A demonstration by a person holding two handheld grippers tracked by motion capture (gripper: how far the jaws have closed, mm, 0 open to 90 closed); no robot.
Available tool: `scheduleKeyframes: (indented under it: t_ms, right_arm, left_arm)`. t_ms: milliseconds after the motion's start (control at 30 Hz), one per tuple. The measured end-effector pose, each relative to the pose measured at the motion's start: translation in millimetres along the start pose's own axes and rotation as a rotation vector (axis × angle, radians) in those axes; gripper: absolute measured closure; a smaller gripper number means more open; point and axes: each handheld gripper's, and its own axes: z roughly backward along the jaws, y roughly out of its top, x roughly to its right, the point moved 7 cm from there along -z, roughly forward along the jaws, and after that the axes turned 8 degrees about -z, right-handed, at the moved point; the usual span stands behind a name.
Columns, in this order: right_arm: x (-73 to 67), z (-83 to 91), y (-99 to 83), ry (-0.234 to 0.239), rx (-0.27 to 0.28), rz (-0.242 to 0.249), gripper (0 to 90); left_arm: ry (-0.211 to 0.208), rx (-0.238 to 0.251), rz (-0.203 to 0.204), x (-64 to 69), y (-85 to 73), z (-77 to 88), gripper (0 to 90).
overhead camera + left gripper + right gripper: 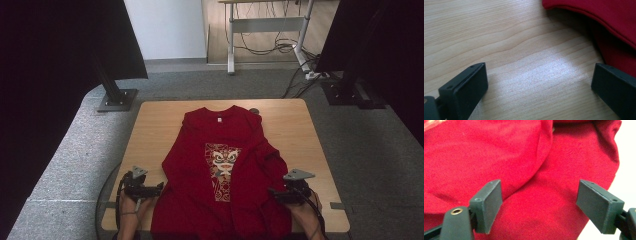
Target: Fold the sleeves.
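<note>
Red T-shirt [225, 165] lies face up mid-table [150, 130], hem hanging off the near edge and cut off there. High view gives me its printed mask. Left gripper [159, 189], jaws apart over bare wood, sits just beside the shirt's edge [614, 22]. Right gripper [539, 205] gapes over folded cloth, nothing pinched. Black stand base [117, 100] beyond the table's far left.
</note>
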Motion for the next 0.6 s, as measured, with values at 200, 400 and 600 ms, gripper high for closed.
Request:
scheduleKeyframes:
  t_ms: [200, 400, 600]
  right_arm:
    - [7.5, 21.6, 6.6, -0.032, 0.050, -0.020, 17.9]
    - [34.2, 33.7, -8.2, -0.098, 0.048, -0.089, 16.6]
    - [50.4, 32.3, -23.5, -0.149, 0.017, -0.128, 14.5]
  left_arm:
    - [-0.001, 0.000, -0.002, 0.2, -0.5, 0.5, 0.6]
    - [-0.001, 0.005, -0.003, 1.3, -3.2, 4.1, 2.5]
    - [-0.003, 0.005, -0.005, 2.0, -4.3, 5.2, 2.5]
